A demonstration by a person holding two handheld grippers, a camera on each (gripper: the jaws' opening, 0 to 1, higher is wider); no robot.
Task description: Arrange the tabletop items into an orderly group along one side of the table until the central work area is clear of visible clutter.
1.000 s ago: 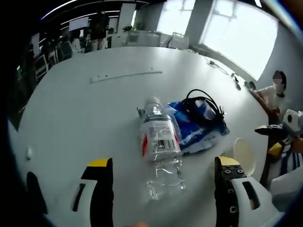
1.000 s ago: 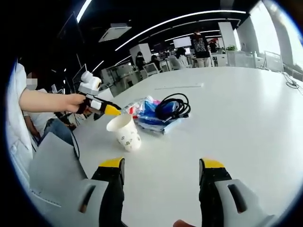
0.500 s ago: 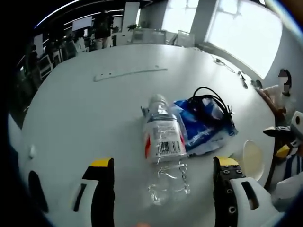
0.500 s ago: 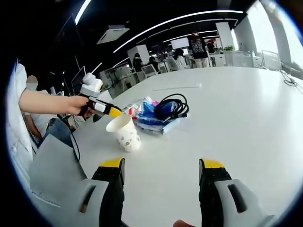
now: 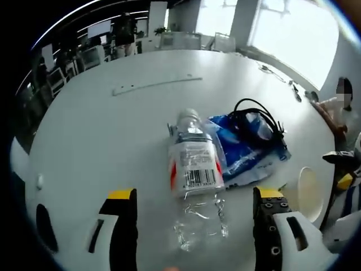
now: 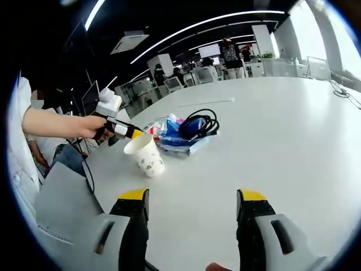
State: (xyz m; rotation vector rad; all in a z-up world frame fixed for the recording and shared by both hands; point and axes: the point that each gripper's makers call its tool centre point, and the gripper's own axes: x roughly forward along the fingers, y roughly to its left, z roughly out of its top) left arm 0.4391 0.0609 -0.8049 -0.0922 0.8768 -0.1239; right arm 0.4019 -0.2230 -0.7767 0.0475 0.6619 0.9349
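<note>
— How far along?

— Hardly begun. My left tool [image 5: 192, 217] and right tool [image 6: 192, 217] gape wide, holding nothing. The bottle [image 5: 193, 169], blue bag [image 5: 245, 149] and cup [image 6: 145, 156] lie clustered mid-surface [image 5: 101, 130], away from its edges.

An open-plan office: a large white meeting table [image 6: 293, 124], desk rows with monitors [image 6: 90, 96], strip ceiling lights [image 6: 208, 23].

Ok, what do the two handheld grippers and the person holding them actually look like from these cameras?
The left gripper and the right gripper match: two black jaws with yellow tips on pale grey bodies with slots. In the right gripper view the left gripper has a white box on top, and the person wears a short white sleeve.
</note>
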